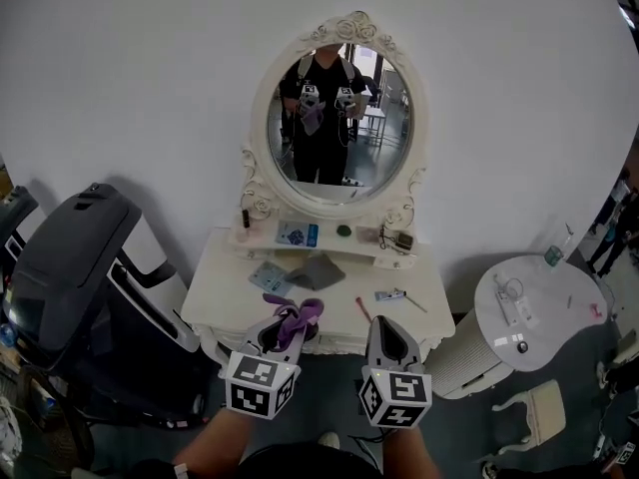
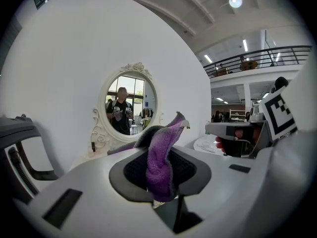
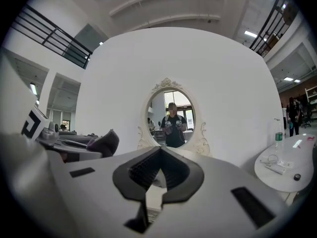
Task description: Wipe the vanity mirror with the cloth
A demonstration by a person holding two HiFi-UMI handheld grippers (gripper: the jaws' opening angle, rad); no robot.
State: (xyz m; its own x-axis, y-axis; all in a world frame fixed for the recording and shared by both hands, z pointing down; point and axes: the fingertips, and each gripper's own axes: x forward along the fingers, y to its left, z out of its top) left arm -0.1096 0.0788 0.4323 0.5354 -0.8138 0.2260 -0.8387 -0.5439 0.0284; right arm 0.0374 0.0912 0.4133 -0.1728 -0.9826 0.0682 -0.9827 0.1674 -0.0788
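Left gripper (image 1: 283,335) pinches the purple cloth (image 1: 303,314). Right gripper (image 1: 387,339) has jaws pressed together, empty. Oval vanity mirror (image 1: 339,128) sits at 12 o'clock, well apart, beyond the dresser top (image 1: 424,289). Risk: the reach could sweep the shelf clutter (image 1: 300,235), and the thin pinch may slip.

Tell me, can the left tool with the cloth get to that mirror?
Probably yes: the left tool, shut on the purple cloth, faces the vanity mirror with nothing between them; the vanity tabletop lies lower.
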